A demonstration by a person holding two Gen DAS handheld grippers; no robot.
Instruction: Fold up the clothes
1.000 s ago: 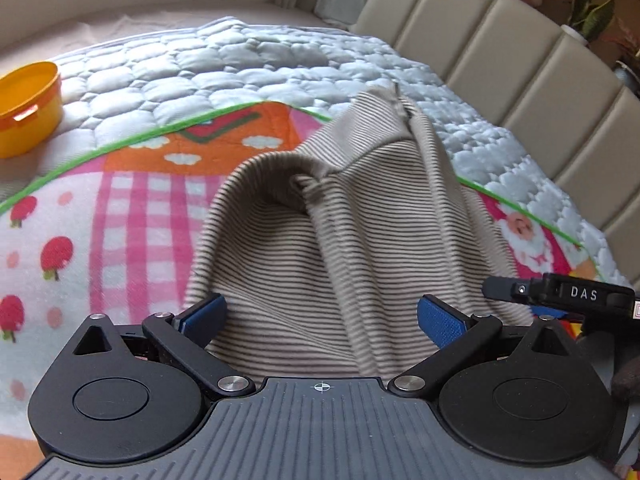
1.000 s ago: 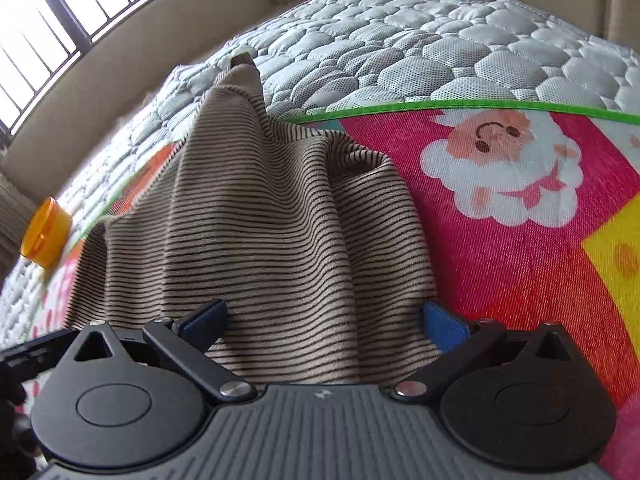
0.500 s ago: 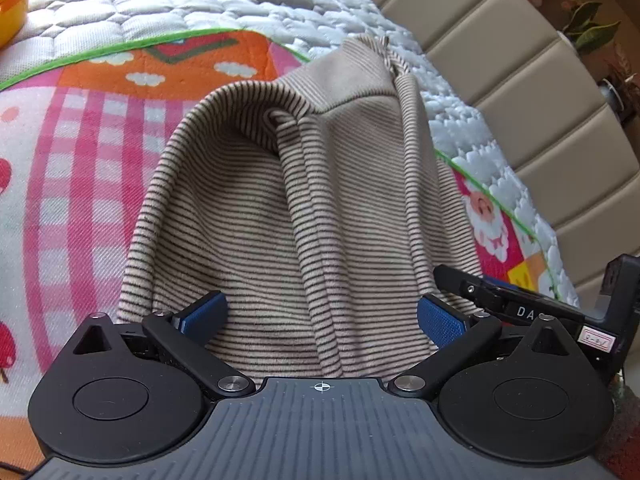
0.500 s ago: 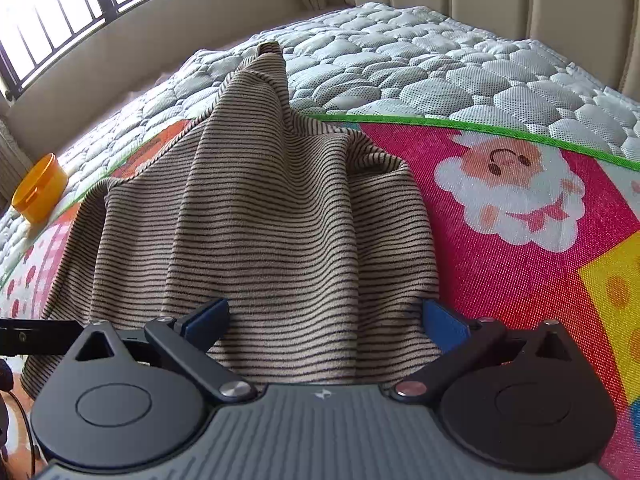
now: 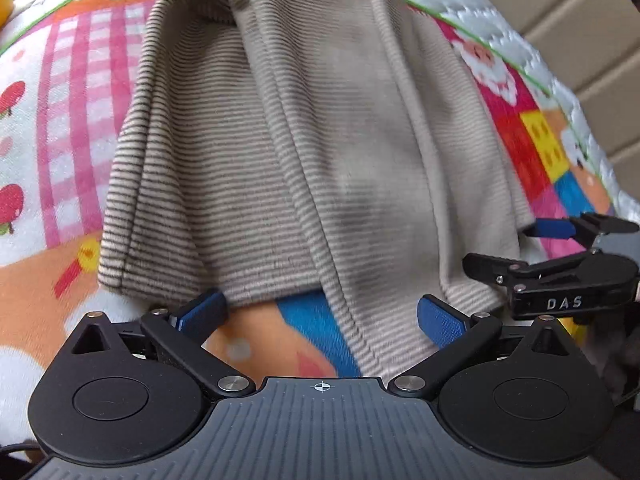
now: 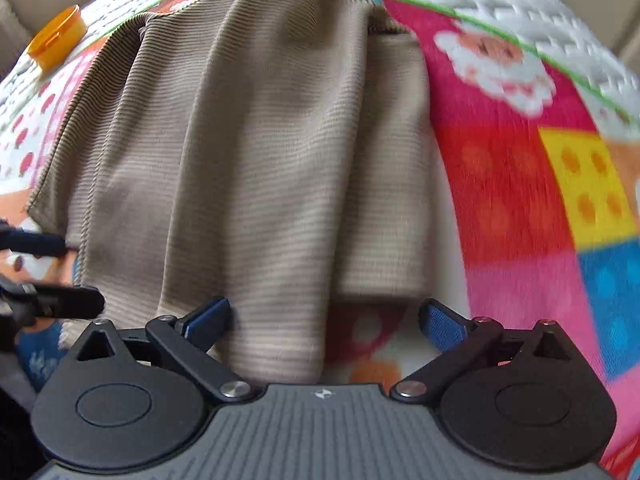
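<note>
— Any lettering to read?
— Only "DAS", in white on the black body of the right tongs (image 5: pixel 560 236), seen from the left wrist view.
— And in the right wrist view?
— Nothing legible.

Bare play mat (image 6: pixel 520 184) lies open at frame right; an orange bowl (image 6: pixel 56 38) stands upper left.
</note>
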